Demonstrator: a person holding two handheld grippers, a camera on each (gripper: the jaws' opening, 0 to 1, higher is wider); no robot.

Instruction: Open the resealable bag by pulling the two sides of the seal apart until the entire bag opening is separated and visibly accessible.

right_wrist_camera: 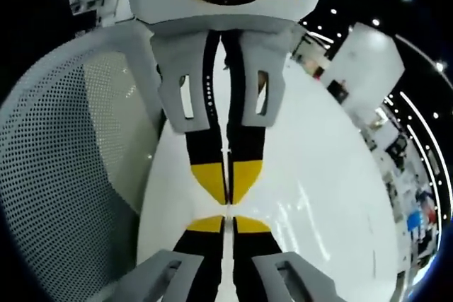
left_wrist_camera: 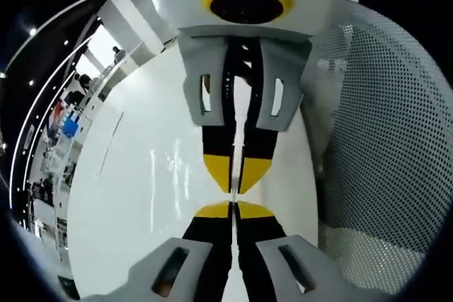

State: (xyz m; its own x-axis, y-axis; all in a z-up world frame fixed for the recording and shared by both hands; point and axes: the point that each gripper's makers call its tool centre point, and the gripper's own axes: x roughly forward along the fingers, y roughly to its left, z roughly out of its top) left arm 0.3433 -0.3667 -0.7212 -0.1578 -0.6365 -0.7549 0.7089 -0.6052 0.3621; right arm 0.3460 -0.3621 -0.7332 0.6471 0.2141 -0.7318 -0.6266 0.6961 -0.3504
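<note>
My two grippers meet tip to tip over a white glossy table [left_wrist_camera: 127,196]. In the left gripper view my left gripper [left_wrist_camera: 232,208] rises from the bottom with its yellow-tipped jaws shut, and the right gripper [left_wrist_camera: 236,183] comes down from the top, also shut. The right gripper view mirrors this, with my right gripper [right_wrist_camera: 228,221] below and the left gripper [right_wrist_camera: 228,197] above. The resealable bag [left_wrist_camera: 171,175] is clear and hard to make out. Only shiny creases show beside the tips [right_wrist_camera: 304,231]. A thin pale strip sits pinched between each pair of jaws.
A white perforated mesh chair back [left_wrist_camera: 382,139] curves close beside the grippers [right_wrist_camera: 64,160]. Beyond the table [right_wrist_camera: 333,175] lies a dark hall with ceiling lights, shelves and several distant people [left_wrist_camera: 71,104].
</note>
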